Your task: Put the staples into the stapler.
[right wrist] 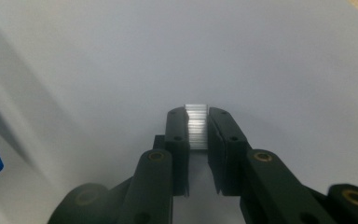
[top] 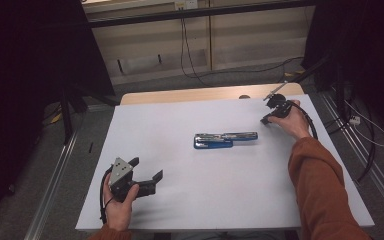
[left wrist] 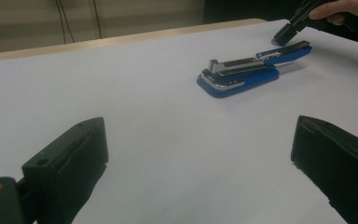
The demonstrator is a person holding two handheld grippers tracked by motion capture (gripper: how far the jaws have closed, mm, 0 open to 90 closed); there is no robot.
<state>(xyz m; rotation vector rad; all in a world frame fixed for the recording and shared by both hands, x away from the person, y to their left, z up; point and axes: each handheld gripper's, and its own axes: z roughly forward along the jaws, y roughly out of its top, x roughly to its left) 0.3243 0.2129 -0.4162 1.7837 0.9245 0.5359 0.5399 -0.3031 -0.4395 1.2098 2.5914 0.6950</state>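
White table [top: 190,200] fills the middle of the high view, pale wooden edge along its far side, grey floor and trailing cables beyond. Blue stapler [top: 225,140] lies open near the table's centre, its metal top arm swung out flat to the right of the blue base; in the left gripper view the stapler [left wrist: 242,74] sits well ahead, base nearest, arm stretching away. Left gripper [top: 147,172] held low at the near left corner of the table, jaws spread wide with nothing between them, bare tabletop showing in the gap. Right gripper [top: 266,119] held at the far right, just beyond the stapler's open arm, near it but apart. In the right gripper view the right gripper [right wrist: 198,128] has its jaws drawn close on a small silvery strip of staples [right wrist: 196,126], pads pressing it from both sides, strip standing on edge above the tabletop. Blue corner of the stapler at that view's left edge.
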